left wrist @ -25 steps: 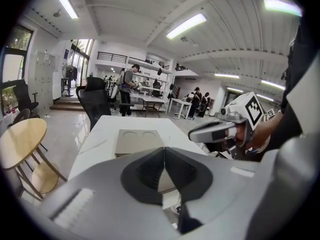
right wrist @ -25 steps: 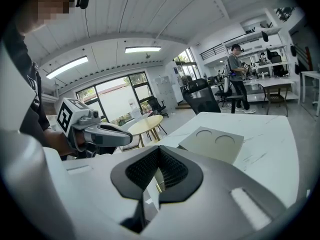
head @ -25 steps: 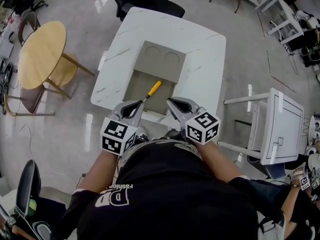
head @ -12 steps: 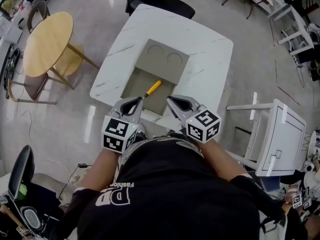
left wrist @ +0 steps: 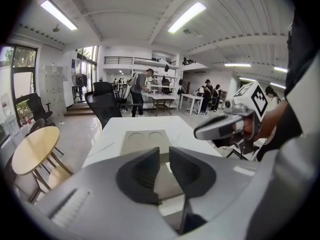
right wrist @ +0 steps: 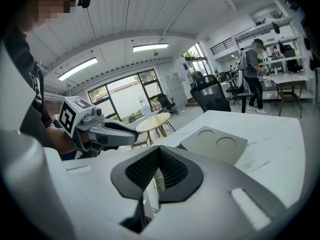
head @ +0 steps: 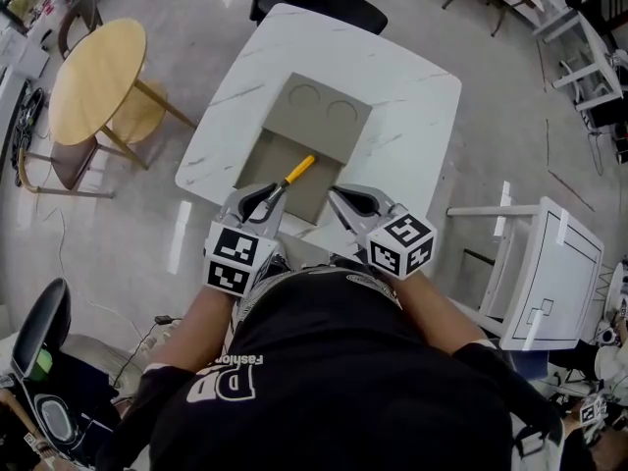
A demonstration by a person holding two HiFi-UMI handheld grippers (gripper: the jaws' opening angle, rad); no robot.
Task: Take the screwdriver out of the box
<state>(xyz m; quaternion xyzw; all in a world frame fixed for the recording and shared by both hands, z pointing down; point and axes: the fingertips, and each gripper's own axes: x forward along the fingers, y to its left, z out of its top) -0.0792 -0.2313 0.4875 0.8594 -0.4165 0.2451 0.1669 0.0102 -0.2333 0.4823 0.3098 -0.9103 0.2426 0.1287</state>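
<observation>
Yellow-handled screwdriver (head: 294, 175) in box (head: 263, 168) only in head view; left gripper (left wrist: 164, 153) barely ajar, right gripper (right wrist: 158, 151) closed, both empty.

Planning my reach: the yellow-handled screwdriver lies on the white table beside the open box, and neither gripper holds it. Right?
Not quite. The head view shows the screwdriver lying inside the open box, not on the table beside it. The rest stands: neither the left gripper nor the right gripper holds it.
</observation>
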